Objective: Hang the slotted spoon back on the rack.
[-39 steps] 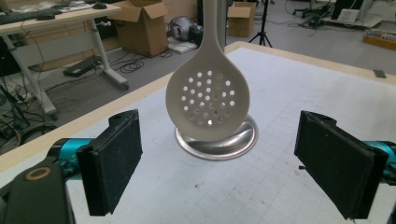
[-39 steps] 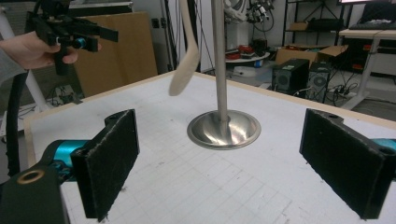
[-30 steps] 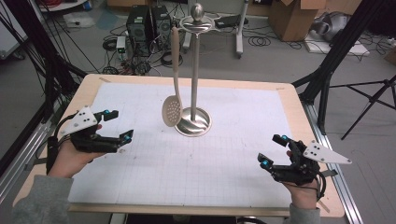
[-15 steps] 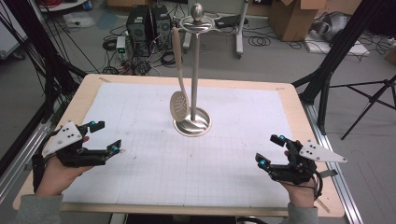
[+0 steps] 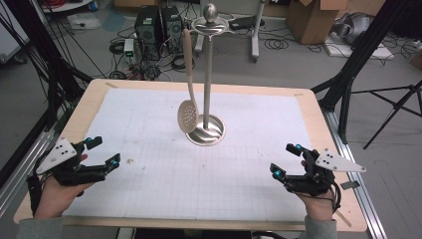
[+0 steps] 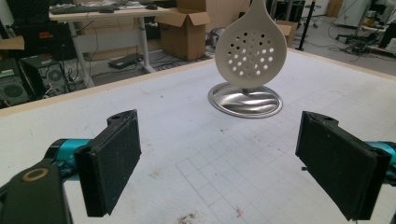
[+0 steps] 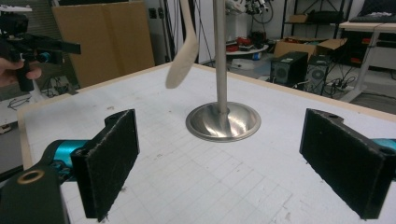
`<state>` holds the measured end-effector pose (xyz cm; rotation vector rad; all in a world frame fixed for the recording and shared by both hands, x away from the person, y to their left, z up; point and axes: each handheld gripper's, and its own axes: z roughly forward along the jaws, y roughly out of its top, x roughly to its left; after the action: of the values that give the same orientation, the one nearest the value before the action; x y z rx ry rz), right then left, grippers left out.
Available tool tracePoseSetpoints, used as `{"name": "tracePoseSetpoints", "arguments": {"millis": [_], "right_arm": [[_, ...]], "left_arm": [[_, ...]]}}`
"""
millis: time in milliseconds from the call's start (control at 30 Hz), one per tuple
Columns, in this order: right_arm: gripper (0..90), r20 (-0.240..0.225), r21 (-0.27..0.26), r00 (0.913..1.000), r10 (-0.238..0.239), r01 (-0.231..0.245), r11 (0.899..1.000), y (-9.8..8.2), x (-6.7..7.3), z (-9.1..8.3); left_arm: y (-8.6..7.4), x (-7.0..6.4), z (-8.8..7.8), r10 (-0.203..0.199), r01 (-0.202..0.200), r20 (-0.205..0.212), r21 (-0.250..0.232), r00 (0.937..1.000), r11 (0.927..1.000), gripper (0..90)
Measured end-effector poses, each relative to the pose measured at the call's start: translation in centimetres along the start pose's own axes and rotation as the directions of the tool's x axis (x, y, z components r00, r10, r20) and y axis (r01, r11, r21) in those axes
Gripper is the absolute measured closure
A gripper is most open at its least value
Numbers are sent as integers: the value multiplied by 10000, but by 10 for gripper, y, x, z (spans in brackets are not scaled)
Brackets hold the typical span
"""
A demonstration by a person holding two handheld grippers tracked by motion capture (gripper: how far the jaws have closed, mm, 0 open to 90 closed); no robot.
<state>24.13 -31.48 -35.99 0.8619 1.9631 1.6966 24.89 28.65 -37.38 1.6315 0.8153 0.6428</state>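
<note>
Background clutter around the table

Table (image 5: 323,117) has a wooden rim under a white gridded mat (image 5: 149,124). Behind it: black computer towers (image 5: 158,27) amid tangled floor cables (image 5: 278,44), cardboard boxes (image 5: 311,17) to the right, a black tripod (image 5: 398,107) at the right edge, and a desk with keyboard (image 6: 88,10) in the left gripper view.

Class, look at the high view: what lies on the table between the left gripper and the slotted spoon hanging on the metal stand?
Only bare white gridded mat between left gripper and slotted spoon.
</note>
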Motion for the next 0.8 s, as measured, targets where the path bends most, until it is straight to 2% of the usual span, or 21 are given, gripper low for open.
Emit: {"name": "tracePoseSetpoints", "arguments": {"millis": [233,467,567,800], "right_arm": [[108,8,-7,10000,-59,59,10000,0,1,1],[108,18,52,10000,-76,76,10000,0,2,2],[108,52,43,9999,-131,131,9999,-1,0,2],[108,328,-55,9995,-7,9,10000,-2,-3,-3]], "left_arm": [[-5,-3,-10,261,-261,-486,-13,9985,9997,142],[-10,-5,-18,286,-302,-742,-202,9968,9993,141],[-14,-3,-19,243,-256,-873,-142,9959,9996,141],[-23,-3,-24,164,-205,-1140,-357,9933,9992,140]]}}
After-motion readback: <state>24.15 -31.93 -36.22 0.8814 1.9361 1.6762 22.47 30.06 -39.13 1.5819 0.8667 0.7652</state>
